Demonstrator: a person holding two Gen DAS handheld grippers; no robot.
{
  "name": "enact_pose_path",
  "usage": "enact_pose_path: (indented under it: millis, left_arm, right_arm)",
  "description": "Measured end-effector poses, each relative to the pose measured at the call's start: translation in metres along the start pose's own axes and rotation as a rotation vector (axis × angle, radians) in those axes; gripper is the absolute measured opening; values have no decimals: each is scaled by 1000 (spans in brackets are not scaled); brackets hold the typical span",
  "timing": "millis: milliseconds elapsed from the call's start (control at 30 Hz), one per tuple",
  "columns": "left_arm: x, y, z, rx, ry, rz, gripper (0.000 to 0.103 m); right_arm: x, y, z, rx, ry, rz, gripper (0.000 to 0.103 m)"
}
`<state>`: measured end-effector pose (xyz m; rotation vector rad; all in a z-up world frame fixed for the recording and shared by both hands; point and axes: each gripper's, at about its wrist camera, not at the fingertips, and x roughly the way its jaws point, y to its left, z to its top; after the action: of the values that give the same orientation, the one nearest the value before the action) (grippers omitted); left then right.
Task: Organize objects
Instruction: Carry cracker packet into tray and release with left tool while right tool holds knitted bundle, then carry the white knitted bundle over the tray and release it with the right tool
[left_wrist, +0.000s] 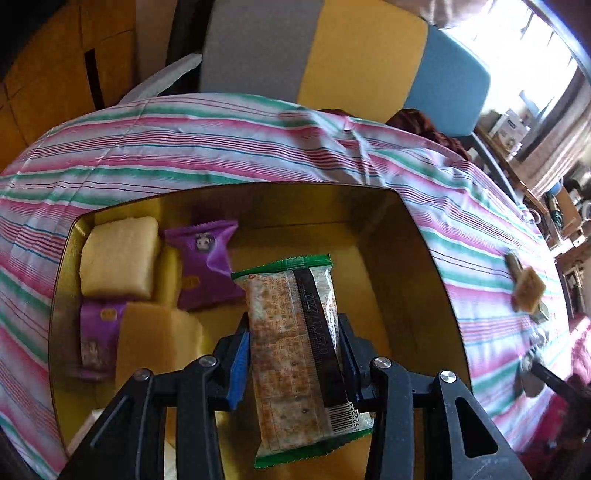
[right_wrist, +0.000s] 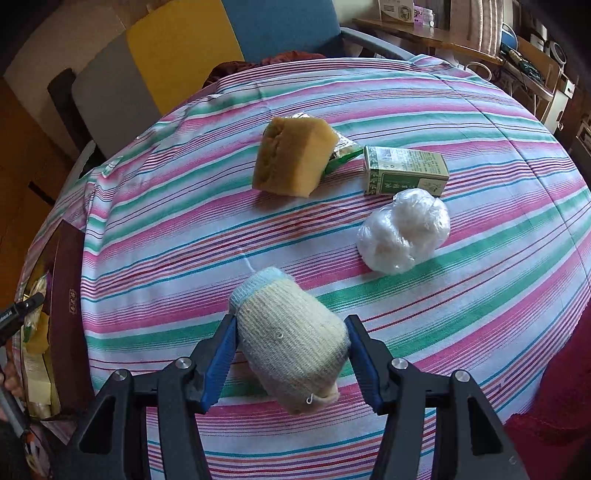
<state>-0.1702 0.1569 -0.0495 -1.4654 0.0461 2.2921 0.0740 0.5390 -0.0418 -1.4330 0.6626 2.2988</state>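
Cracker packet (left_wrist: 295, 347), green-edged and clear-fronted, sits clamped between the blue pads of the left gripper (left_wrist: 295, 350), hanging over the open gold-lined box (left_wrist: 424, 258). Jaws narrow, both pads pressing the packet's long sides; packet runs lengthwise away from the camera, slightly tilted.

Box interior: left half crowded. Pale yellow sponge block (left_wrist: 120, 256) in the far left corner, purple snack packet (left_wrist: 207, 269) just beside it, a second purple packet (left_wrist: 98, 339) and a yellow sponge slab (left_wrist: 155, 339) nearer the camera. Right half of the box floor is bare, up to the dark right wall. Box rim stands well inside the edge of the striped tablecloth (left_wrist: 221, 147).

Right gripper (right_wrist: 291, 354) holds a rolled knitted sock (right_wrist: 291, 339), cream with a pale blue cuff, pads bearing on its two sides at a medium opening. Sock lifted above the cloth, cuff pointing away.

Ahead of it on the cloth: brown sponge block (right_wrist: 291, 158) resting partly on a green wrapper (right_wrist: 343, 155); green-and-white carton (right_wrist: 406, 170) just beside; crumpled clear plastic bag (right_wrist: 404, 230) nearer, apart from the carton. Open striped cloth between sock and these items. Box's maroon outer wall shows at the left edge of the right view, with the tip of the left gripper over it.
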Motion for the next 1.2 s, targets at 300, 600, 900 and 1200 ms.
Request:
enact_pose_path:
  millis: [300, 600, 900, 1200]
  left_arm:
    - [43, 1, 34, 69, 0, 157, 44]
    - [34, 8, 29, 68, -50, 179, 62]
    - [-39, -7, -8, 85, -210, 153, 70]
    - [-98, -14, -56, 91, -326, 131, 71]
  right_arm:
    - [2, 7, 0, -38, 7, -4, 59]
    - [2, 8, 1, -40, 7, -6, 59]
    - [2, 12, 0, -58, 5, -24, 59]
    - [3, 17, -2, -87, 2, -52, 59]
